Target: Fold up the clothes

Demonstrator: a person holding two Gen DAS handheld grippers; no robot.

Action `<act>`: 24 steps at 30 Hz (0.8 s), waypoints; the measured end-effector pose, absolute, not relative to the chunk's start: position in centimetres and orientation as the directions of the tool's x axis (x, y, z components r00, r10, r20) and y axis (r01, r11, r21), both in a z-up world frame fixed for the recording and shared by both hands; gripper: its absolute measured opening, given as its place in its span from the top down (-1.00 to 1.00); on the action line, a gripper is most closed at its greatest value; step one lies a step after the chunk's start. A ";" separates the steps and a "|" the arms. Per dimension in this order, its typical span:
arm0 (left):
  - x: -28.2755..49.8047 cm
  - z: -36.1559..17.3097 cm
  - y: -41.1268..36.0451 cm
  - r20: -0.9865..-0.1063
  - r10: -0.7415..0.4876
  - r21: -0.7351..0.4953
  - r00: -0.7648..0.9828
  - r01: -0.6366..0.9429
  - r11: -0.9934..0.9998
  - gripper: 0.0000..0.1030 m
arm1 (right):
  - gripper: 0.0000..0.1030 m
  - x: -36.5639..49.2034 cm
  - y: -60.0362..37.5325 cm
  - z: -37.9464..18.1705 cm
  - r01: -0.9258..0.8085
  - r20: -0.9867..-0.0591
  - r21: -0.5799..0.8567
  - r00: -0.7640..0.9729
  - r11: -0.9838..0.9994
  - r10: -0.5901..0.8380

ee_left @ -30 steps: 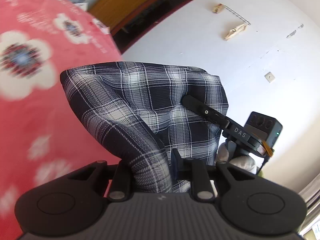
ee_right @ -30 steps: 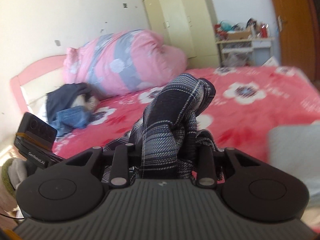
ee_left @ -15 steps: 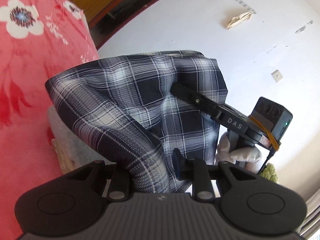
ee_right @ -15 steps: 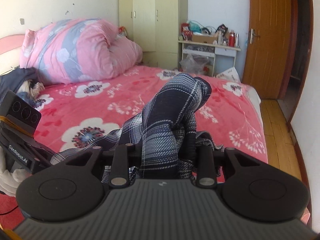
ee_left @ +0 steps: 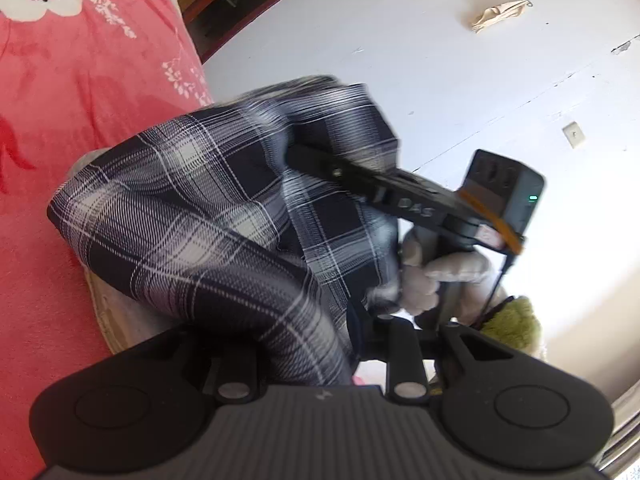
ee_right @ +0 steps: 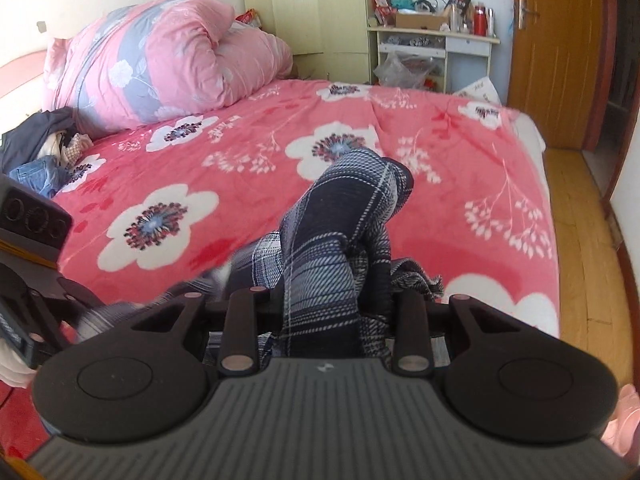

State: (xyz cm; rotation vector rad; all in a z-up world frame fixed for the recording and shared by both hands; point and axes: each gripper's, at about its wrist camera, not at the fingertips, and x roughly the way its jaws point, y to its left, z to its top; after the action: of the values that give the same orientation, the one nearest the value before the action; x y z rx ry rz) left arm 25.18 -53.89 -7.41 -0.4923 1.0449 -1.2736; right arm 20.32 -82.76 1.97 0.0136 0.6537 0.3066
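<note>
Plaid garment (ee_left: 224, 216), dark navy w/ white check, hangs bunched between both grippers above the red floral bedspread (ee_right: 240, 184). In the left wrist view its long axis runs from about 7 o'clock at the left gripper (ee_left: 320, 344) up toward 1 o'clock, where the right gripper (ee_left: 316, 160) bites into the far end; a gloved hand (ee_left: 436, 276) holds that tool at 3 o'clock. Cloth fills the gap between the left fingers and they pinch it; that gripper's reading is creeping wider, but the cloth is not slack there. In the right wrist view the garment (ee_right: 340, 240) rises from between the right gripper's (ee_right: 328, 320) fingers as a thick roll pointing to 12 o'clock, tip curling over to 1 o'clock; fingers clamp it, fabric spilling out both sides. Left tool's camera block (ee_right: 32, 216) sits at 9 o'clock in that view. Under the garment in the left view a pale grey item (ee_left: 120, 320) lies on the bed edge at 8 o'clock; can't tell what it is. Bed holds a pink-and-grey quilt bundle (ee_right: 160, 60) at 11 o'clock and a heap of clothes (ee_right: 44, 152) at 10 o'clock, denim among them. Yellow wardrobe (ee_right: 312, 8) at 12, doors closed. White desk (ee_right: 432, 44) at 1 o'clock, w/ a cardboard box (ee_right: 420, 20) and bottles on top; box contents not readable. Wooden door (ee_right: 556, 48) at 2 o'clock.
</note>
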 end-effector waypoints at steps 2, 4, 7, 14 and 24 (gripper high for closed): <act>25.3 -8.2 -54.0 -0.366 -0.929 -0.801 -0.055 0.527 0.285 0.49 | 0.32 20.8 -83.4 0.1 -0.253 -0.595 0.128 0.754 0.959 0.278; 25.6 -8.7 -54.1 -0.375 -0.925 -0.802 -0.057 0.520 0.293 0.48 | 0.13 21.1 -84.3 -1.7 -0.202 -0.596 0.156 0.762 0.967 0.256; 26.0 -9.4 -54.0 -0.386 -0.920 -0.809 -0.062 0.503 0.305 0.44 | -0.10 21.0 -86.2 -3.2 -0.099 -0.582 0.248 0.780 0.964 0.230; 26.9 -10.4 -53.0 -0.381 -0.920 -0.836 -0.088 0.456 0.303 0.23 | -0.41 16.7 -90.4 -1.7 0.190 -0.512 0.309 0.859 0.932 -0.005; 29.1 -8.7 -47.8 -0.325 -0.945 -0.870 0.024 0.385 0.309 -0.19 | -0.41 2.0 -74.0 2.2 0.024 -0.230 0.002 0.973 1.000 -0.023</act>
State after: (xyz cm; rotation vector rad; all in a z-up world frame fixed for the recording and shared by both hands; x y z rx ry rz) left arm 29.12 -47.76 -8.71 -0.6654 1.0847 -1.1561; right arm 2.03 -74.02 2.21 0.0050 0.2322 -0.0241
